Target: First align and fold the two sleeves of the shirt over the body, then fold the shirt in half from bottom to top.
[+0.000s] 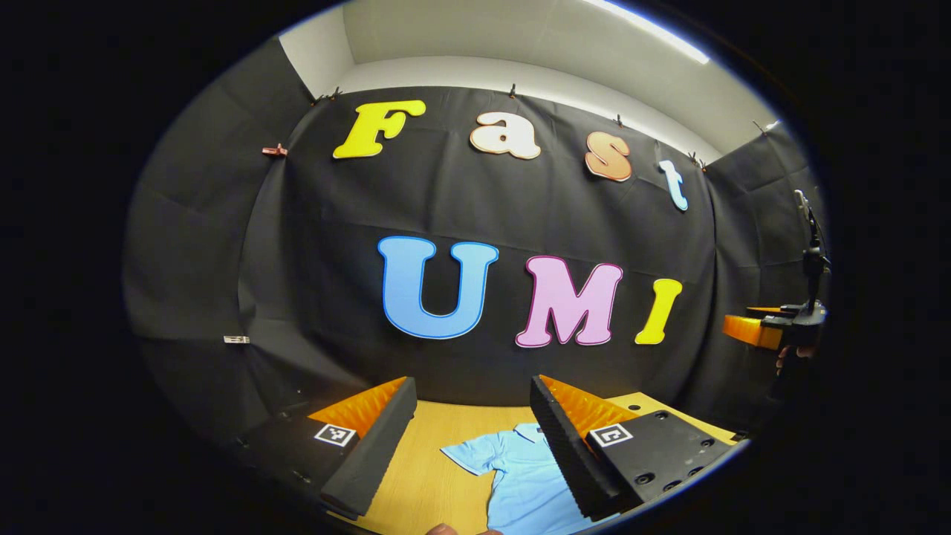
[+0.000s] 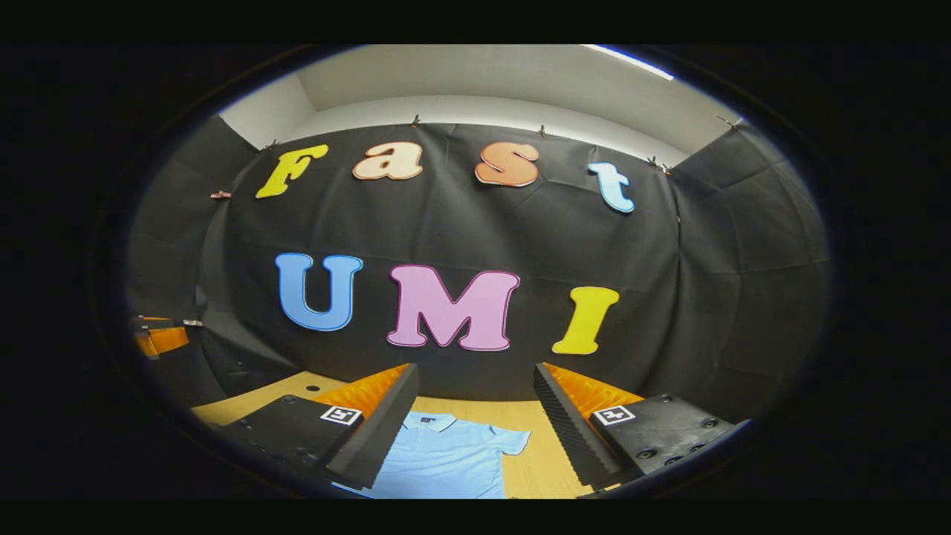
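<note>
A light blue polo shirt [image 2: 446, 457] is lying flat on the wooden table [image 1: 423, 475], at six o'clock. Both grippers [image 1: 468, 438] [image 2: 475, 431] are hovering with jaws apart, empty. It is probably soft and limp; pinching sleeve cuffs looks best.

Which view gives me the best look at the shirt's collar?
The right gripper view: the collar lies unobstructed on the light blue shirt. In the left gripper view, the left claw finger partly covers it.
</note>
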The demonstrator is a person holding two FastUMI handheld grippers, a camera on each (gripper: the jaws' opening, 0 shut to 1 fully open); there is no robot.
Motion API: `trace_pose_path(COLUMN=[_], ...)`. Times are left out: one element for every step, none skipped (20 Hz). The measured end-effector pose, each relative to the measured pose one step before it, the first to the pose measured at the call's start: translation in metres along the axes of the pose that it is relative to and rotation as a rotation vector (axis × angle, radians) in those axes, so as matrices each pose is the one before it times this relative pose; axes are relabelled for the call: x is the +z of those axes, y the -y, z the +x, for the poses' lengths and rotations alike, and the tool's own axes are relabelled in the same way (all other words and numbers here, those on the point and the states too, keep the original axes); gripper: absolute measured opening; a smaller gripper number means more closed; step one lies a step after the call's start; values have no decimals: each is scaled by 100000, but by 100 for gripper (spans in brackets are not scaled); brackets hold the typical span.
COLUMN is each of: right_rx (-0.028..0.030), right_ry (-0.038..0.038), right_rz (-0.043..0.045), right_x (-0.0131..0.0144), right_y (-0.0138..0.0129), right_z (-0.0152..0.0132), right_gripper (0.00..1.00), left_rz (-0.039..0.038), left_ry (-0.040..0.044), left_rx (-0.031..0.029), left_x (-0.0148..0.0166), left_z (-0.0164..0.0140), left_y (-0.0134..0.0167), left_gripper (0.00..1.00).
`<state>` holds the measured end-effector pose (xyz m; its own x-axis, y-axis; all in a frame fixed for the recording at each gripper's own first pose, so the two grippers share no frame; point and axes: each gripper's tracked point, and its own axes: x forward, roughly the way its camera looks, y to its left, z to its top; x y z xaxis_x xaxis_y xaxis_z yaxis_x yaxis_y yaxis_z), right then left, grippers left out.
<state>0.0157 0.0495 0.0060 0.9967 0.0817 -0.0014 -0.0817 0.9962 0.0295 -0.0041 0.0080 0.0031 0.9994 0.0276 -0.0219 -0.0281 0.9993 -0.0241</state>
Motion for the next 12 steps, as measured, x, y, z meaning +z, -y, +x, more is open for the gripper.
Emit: trace_pose_path(right_rx=[150, 242, 72, 146, 352, 778, 692, 527, 531, 456, 1258, 987], right_ry=[-900, -759, -671, -792, -968, -1390, -1845, -2173, -2015, -2219, -2303, -2476], right_rz=[37, -36, -483, -930, -814, -777, -656, -942, -955, -807, -534, 269], right_x=[-182, -107, -143, -234, -314, -531, -676, -841, -874, -1026, -1187, -1144], right_y=[132, 143, 263, 341, 389, 280, 376, 559, 425, 542, 319, 365], right_z=[181, 266, 318, 619, 609, 662, 838, 974, 1159, 1287, 1422, 1544], right_gripper=[97, 97, 97, 97, 97, 97, 97, 97, 97, 97, 97, 97], left_rz=[-623, -594, -548, -315, -164, 57, 704, 1136, 1027, 326, -163, -32], left_ry=[-231, -439, -108, -241, 44, 76, -90, 82, -69, -263, -780, -806], left_rx=[-229, -64, 343, 478, 484, 365, 126, 840, 1295, 731, 298, 436], left_x=[-14, -319, -140, -113, -93, -126, -117, -213, 43, -154, -100, -396], left_z=[47, 9, -20, -4, 44, 76, 172, 195, 334, 596, 347, 428], left_y=[33, -110, -151, -193, -274, -206, -186, -313, -304, -137, 191, 179], left_gripper=[98, 98, 98, 98, 98, 99, 98, 98, 99, 99, 99, 98])
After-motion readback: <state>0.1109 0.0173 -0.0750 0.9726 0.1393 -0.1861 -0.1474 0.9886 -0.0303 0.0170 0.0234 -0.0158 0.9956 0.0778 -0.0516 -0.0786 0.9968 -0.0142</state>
